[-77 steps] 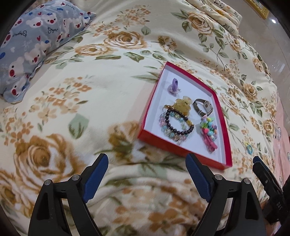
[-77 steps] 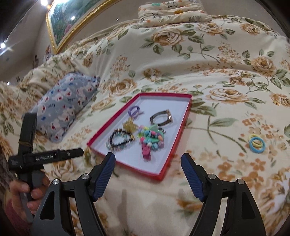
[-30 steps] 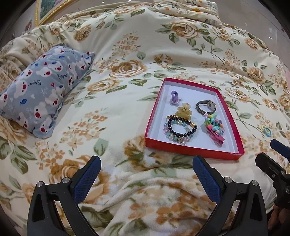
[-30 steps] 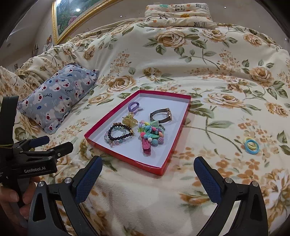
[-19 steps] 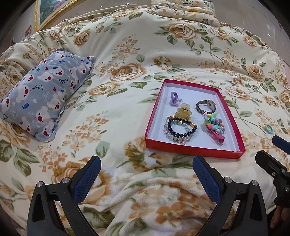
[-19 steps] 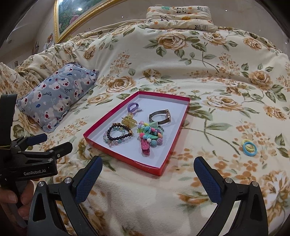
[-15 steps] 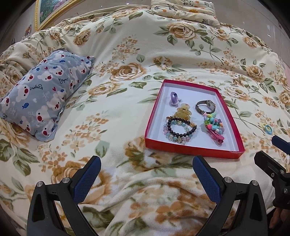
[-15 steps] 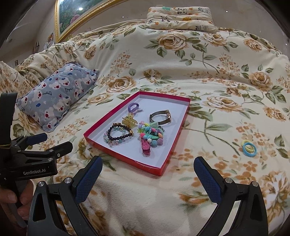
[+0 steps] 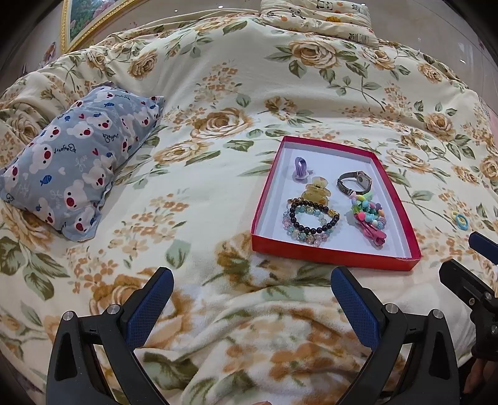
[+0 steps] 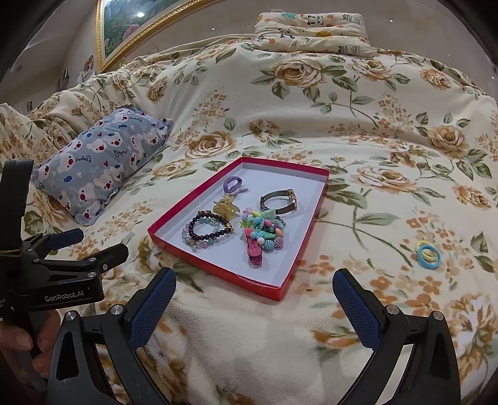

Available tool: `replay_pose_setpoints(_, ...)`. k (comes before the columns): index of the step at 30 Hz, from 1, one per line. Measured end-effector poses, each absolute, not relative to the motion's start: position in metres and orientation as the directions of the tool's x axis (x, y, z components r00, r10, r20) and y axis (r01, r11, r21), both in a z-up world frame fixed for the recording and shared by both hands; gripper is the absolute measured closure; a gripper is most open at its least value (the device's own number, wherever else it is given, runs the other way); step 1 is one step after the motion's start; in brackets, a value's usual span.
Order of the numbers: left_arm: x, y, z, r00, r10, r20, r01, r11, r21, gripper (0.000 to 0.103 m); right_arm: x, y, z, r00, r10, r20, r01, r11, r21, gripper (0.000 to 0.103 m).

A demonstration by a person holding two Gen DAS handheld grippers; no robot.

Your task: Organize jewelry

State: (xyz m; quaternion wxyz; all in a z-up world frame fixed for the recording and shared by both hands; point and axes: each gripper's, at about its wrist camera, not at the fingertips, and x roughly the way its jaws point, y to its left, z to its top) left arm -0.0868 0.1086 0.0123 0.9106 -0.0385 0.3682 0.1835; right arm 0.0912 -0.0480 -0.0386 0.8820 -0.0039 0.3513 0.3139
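Note:
A red tray (image 9: 330, 254) (image 10: 218, 268) with a white floor lies on the floral bedspread. In it are a purple hair tie (image 9: 300, 166), a yellow claw clip (image 9: 316, 193), beaded bracelets (image 9: 309, 219) (image 10: 207, 233), a watch (image 9: 354, 183) (image 10: 278, 202) and colourful bead hair clips (image 9: 368, 219) (image 10: 263, 238). Blue and yellow hair rings (image 10: 429, 250) (image 9: 460, 219) lie on the bedspread right of the tray. My left gripper (image 9: 250, 307) is open, near the tray's front edge. My right gripper (image 10: 253, 307) is open too, in front of the tray. Neither holds anything.
A blue bear-print pillow (image 9: 77, 159) (image 10: 99, 159) lies to the left. A folded panda-print blanket (image 10: 311, 26) sits at the far end. A framed picture (image 10: 130, 21) hangs behind. A hand (image 10: 18, 345) holds the left gripper's handle.
Both grippers have pulled back and risen a little from the tray over the last seconds, and their jaws stand wider than 2.6 s ago. The jewelry has not moved.

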Motion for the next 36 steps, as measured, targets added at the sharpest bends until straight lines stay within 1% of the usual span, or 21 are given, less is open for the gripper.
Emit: replay_pose_setpoints(36, -0.0879, 0.1056, 0.0138, 0.666, 0.311, -0.678, -0.36, 0.93, 0.074, 0.001, 0.0889, -0.0457, -0.0331, 0.553, 0.56, -0.617, -0.564, 0.797, 0.217, 0.001)
